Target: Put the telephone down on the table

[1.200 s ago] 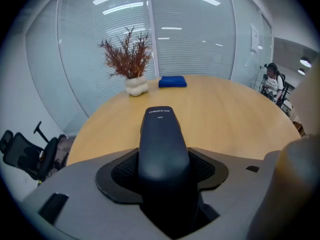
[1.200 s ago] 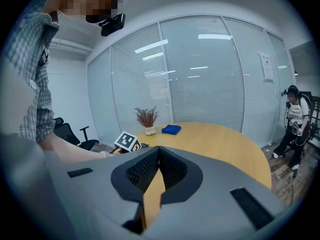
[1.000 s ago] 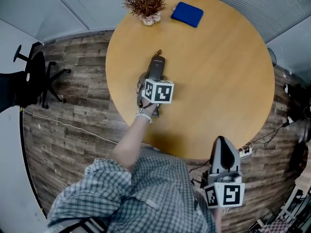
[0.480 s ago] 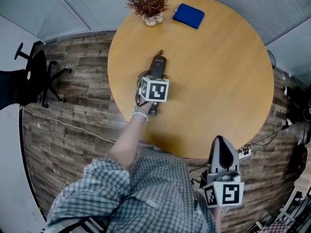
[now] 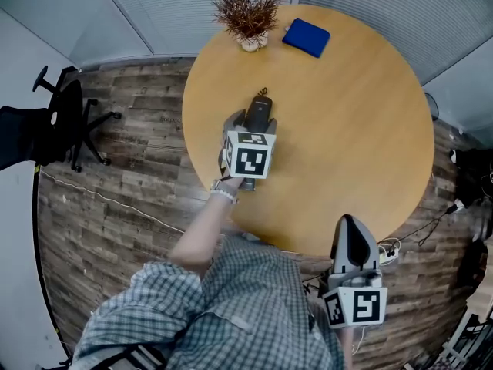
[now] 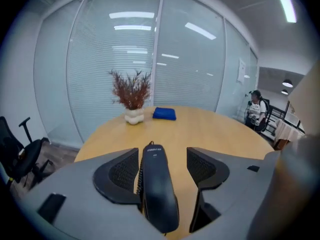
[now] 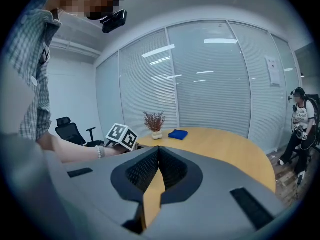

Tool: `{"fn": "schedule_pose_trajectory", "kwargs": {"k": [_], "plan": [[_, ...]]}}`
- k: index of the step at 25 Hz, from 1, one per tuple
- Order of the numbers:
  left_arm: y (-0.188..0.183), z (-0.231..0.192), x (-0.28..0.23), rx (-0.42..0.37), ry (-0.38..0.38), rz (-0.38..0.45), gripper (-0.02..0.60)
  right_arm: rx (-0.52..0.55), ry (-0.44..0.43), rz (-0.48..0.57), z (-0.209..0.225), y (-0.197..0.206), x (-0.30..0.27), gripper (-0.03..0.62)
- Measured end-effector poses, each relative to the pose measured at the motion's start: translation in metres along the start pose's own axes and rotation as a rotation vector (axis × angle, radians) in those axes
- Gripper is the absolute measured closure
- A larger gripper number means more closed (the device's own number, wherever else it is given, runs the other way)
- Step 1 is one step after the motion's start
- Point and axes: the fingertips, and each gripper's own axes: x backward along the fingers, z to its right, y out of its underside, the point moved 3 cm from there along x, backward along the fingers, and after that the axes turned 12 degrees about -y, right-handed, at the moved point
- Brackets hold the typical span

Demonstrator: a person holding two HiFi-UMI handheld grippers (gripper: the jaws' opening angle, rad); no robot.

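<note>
A dark telephone handset point(image 5: 260, 112) lies flat on the round wooden table point(image 5: 354, 122), its cord end pointing away from me. My left gripper point(image 5: 250, 129) hovers just above its near end. In the left gripper view the handset point(image 6: 157, 184) shows between the wide-apart jaws of that gripper point(image 6: 162, 159), close by the left pad with a clear gap to the right pad point(image 6: 202, 166). These jaws have just been opening, and the pads do not press on the handset. My right gripper point(image 5: 351, 233) stays off the table's near edge, and in its own view its jaws point(image 7: 159, 153) meet on nothing.
A dried plant in a white pot point(image 5: 248, 18) and a blue pouch point(image 5: 306, 37) sit at the table's far side. A black office chair point(image 5: 54, 122) stands on the wood floor to the left. Glass walls with blinds lie beyond, where a person point(image 7: 300, 119) stands.
The left gripper has lifted away from the table, its marker cube looming larger, while the handset stays lying on the wood. The right gripper has kept its place.
</note>
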Motion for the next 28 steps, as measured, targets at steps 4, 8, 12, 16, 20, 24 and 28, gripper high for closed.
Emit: {"fn": "schedule_pose_trajectory", "kwargs": {"k": [4, 8, 12, 16, 20, 24, 28], "plan": [[-0.031, 0.012, 0.037, -0.018, 0.043, 0.119, 0.282, 0.019, -0.013, 0.027, -0.001, -0.008, 0.0, 0.586], [-0.058, 0.022, 0.078, 0.022, 0.098, 0.221, 0.293, 0.041, -0.015, 0.062, -0.002, -0.018, 0.004, 0.586], [-0.079, 0.028, 0.121, 0.056, 0.134, 0.313, 0.321, 0.061, -0.011, 0.1, -0.001, -0.027, 0.012, 0.586], [-0.094, 0.037, 0.156, 0.038, 0.154, 0.39, 0.369, 0.072, -0.001, 0.135, 0.005, -0.036, 0.019, 0.586], [-0.099, 0.039, 0.183, 0.027, 0.175, 0.429, 0.444, 0.076, -0.007, 0.173, 0.005, -0.044, 0.02, 0.586], [-0.102, 0.039, 0.209, 0.003, 0.173, 0.471, 0.514, 0.097, -0.023, 0.206, 0.001, -0.053, 0.021, 0.586], [-0.095, 0.043, 0.226, -0.028, 0.196, 0.474, 0.572, 0.11, -0.029, 0.226, -0.003, -0.058, 0.022, 0.586]]}}
